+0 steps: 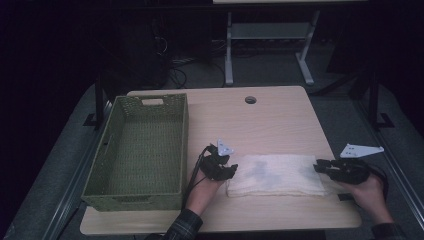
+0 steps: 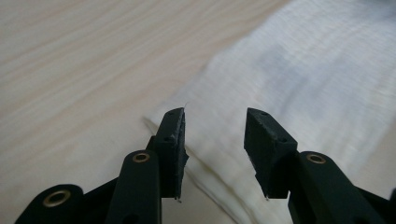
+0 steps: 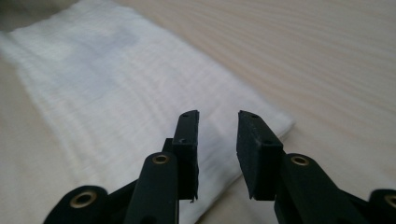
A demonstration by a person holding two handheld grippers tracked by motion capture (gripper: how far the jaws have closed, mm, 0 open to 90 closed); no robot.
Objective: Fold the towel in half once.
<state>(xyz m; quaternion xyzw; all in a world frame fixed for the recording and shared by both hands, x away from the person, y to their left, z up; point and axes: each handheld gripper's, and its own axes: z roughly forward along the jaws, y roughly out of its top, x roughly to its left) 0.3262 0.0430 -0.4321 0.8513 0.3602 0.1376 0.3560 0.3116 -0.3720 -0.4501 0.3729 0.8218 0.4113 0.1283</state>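
A folded white towel (image 1: 275, 175) with a faint grey smudge lies flat near the table's front edge. My left gripper (image 1: 232, 170) sits at its left end, jaws open. In the left gripper view that gripper (image 2: 215, 135) hovers over the towel's (image 2: 303, 70) folded corner, and nothing is pinched between the pads. My right gripper (image 1: 320, 166) sits at the towel's right end, also open. In the right gripper view its jaws (image 3: 217, 135) stand apart just above the towel's (image 3: 93, 79) near corner, with no cloth between them.
A green woven basket (image 1: 107, 145) with nothing in it stands on the left of the wooden table (image 1: 260, 125). A round cable hole (image 1: 250, 99) is at the table's back. Beyond the table stand the legs of another desk (image 1: 228, 50) on dark floor.
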